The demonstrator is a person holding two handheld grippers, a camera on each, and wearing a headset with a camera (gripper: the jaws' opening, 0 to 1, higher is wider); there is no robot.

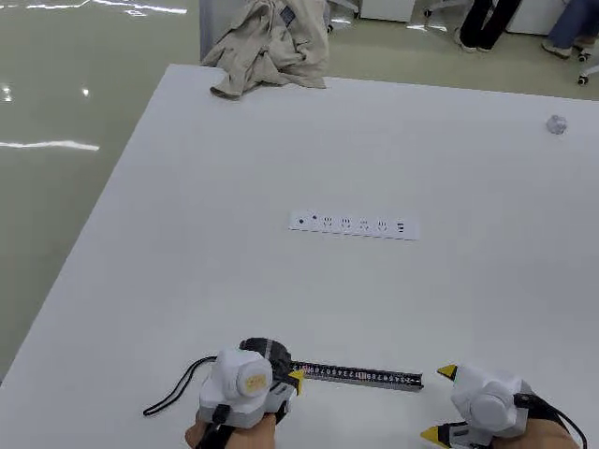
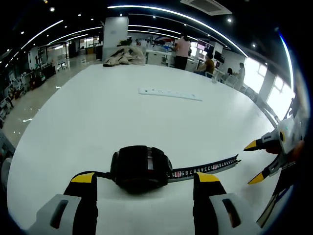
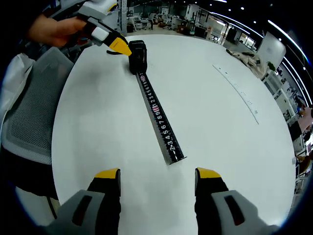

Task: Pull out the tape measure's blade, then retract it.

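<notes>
The black tape measure (image 1: 263, 354) lies on the white table (image 1: 234, 187) near its front edge. Its blade (image 1: 360, 376) is drawn out to the right and lies flat. My left gripper (image 1: 271, 370) is open, and the case (image 2: 141, 167) sits between its jaws with a gap on each side. My right gripper (image 1: 438, 404) is also open and holds nothing. The blade's end hook (image 3: 176, 157) lies just ahead of the right gripper (image 3: 158, 174), apart from its yellow tips. The right gripper (image 2: 257, 162) also appears beyond the blade's end (image 2: 234, 160).
A white power strip (image 1: 354, 224) lies mid-table. Beige clothing (image 1: 271, 42) is heaped at the far edge, and a small crumpled ball (image 1: 557, 124) sits far right. The tape's black wrist cord (image 1: 173, 393) trails left. The table's left edge (image 1: 84, 243) drops to the floor.
</notes>
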